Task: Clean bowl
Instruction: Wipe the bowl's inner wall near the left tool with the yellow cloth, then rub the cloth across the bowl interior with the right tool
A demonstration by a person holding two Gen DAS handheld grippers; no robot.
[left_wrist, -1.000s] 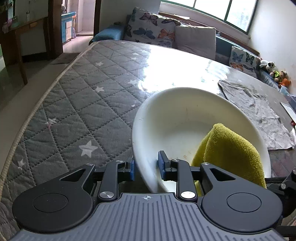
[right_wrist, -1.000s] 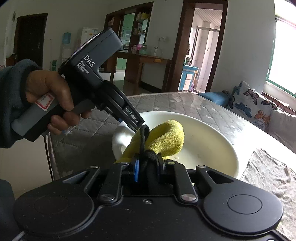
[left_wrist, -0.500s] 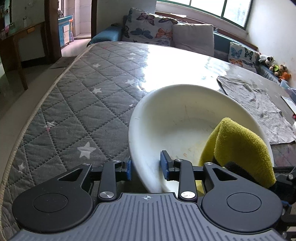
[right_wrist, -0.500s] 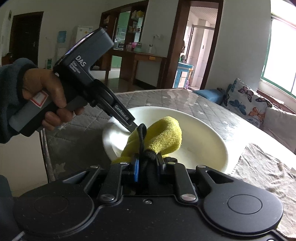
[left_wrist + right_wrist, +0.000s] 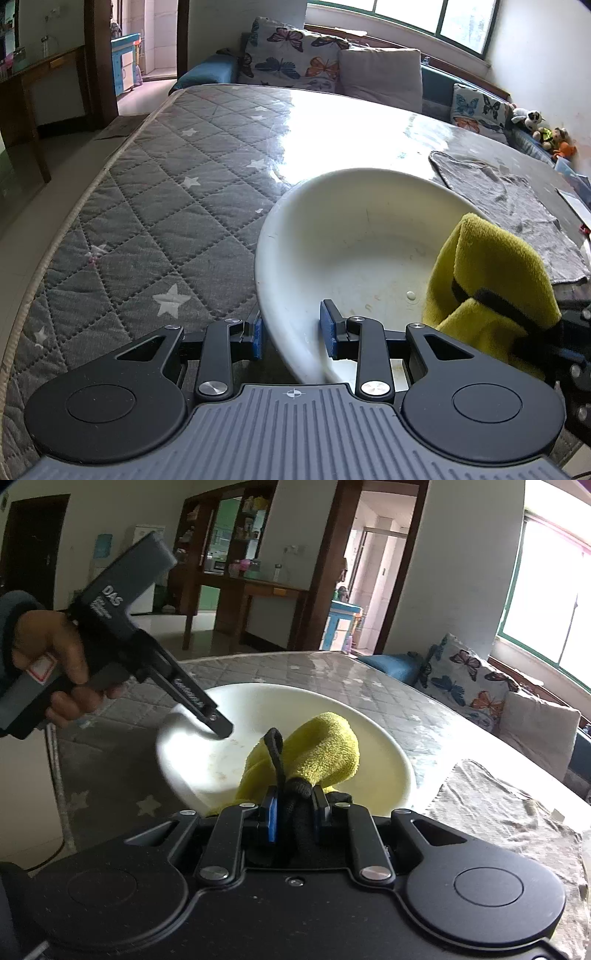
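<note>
A wide white bowl rests tilted on the quilted table. My left gripper is shut on its near rim, one blue pad outside the wall and one inside. In the right wrist view a hand holds that left gripper at the bowl's left rim. A folded yellow cloth with a black strap lies against the inside of the bowl on the right. My right gripper is shut on the cloth. Faint brownish specks and a water drop mark the bowl's bottom.
A grey quilted cover with white stars lies over the table, whose edge runs along the left. A crumpled grey rag lies right of the bowl. Butterfly cushions stand behind the table's far edge.
The yellow cloth has slid rightward inside the bowl, baring more of its bottom. In the right wrist view the left gripper and bowl rim have drawn away to the left.
</note>
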